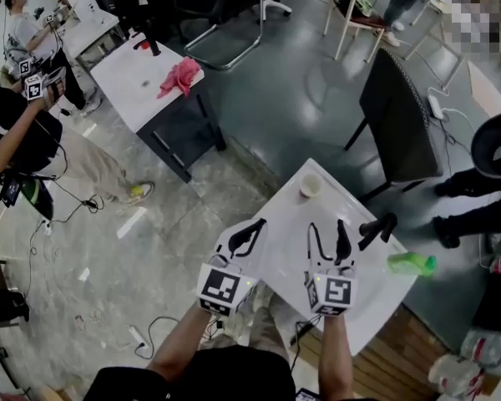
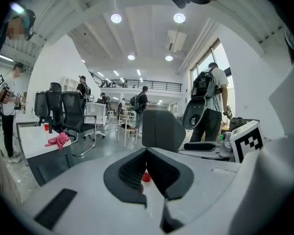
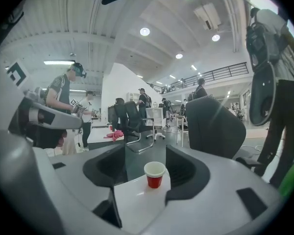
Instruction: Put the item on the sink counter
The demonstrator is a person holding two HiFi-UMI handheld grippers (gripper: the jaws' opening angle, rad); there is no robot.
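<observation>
A red paper cup stands near the far corner of a small white table. My right gripper is held above the table's near part, open with nothing between its jaws. In the right gripper view the cup shows ahead of the right gripper, well beyond the pads. My left gripper hovers over the table's left edge with its fingers together. In the left gripper view the left gripper has its pads meeting, and a sliver of the cup shows behind them.
A green object lies at the table's right edge beside a dark handle-like part. A black chair stands behind the table. Farther left is another table with a pink cloth. People stand at the left and right; cables lie on the floor.
</observation>
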